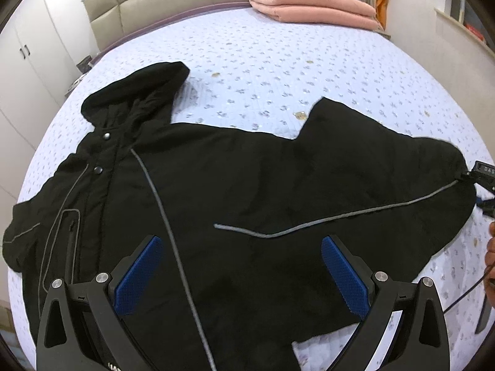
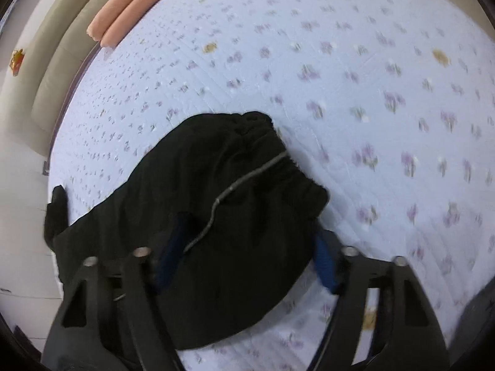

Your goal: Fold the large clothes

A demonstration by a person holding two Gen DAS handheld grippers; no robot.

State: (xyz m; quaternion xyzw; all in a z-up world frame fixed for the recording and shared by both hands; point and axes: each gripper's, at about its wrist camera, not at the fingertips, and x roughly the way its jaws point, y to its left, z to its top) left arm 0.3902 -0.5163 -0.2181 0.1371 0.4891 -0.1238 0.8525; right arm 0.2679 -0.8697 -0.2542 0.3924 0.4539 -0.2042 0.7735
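**Over the sleeve cuff, right side closing in**

Across the flowered bed (image 1: 278, 61), black jacket (image 1: 247, 191) spread flat, hood far left, sleeve (image 2: 247, 185) stretching long toward the right. Right gripper (image 2: 244, 259) straddling the cuff end, pads on both sides, not clearly pinching yet. Left gripper (image 1: 241, 275) hanging wide apart above the jacket's body, holding nothing. Clearly nearer that sleeve: the right.
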